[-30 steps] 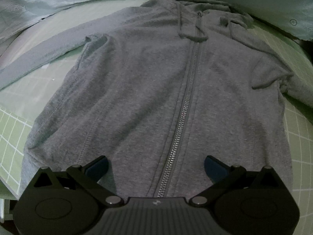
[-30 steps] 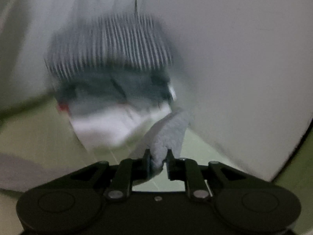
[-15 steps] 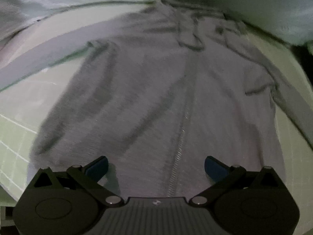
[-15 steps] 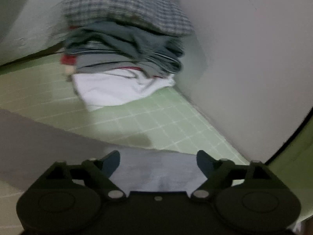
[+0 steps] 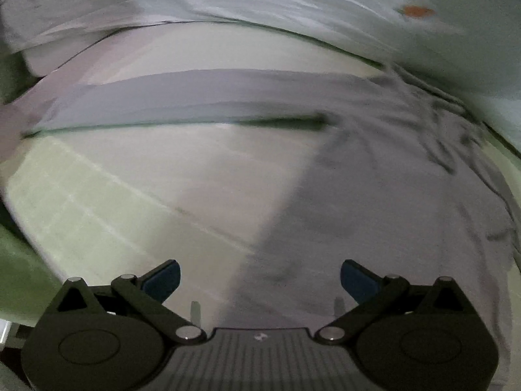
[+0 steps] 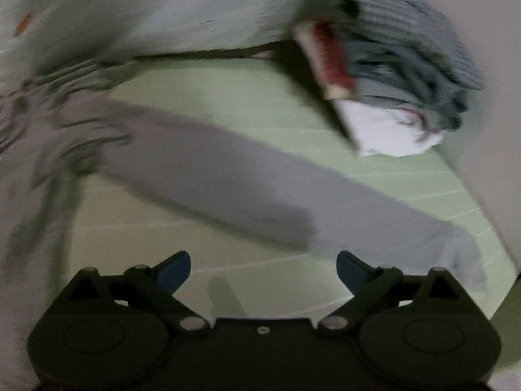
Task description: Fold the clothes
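In the left wrist view, we see our left gripper (image 5: 260, 280) with its fingers apart and nothing between them, hovering over the side edge of the grey hoodie (image 5: 390, 195). Its left sleeve (image 5: 195, 96) runs crosswise, well ahead, stretched out over the green grid mat (image 5: 81, 202).

In the right wrist view, our right gripper (image 6: 263, 268) is likewise spread and empty. The right sleeve (image 6: 244, 185) lies diagonally just ahead, cuff toward our right finger, so we judge this arm nearer its sleeve. A stack of folded clothes (image 6: 400, 75) sits beyond, well apart.
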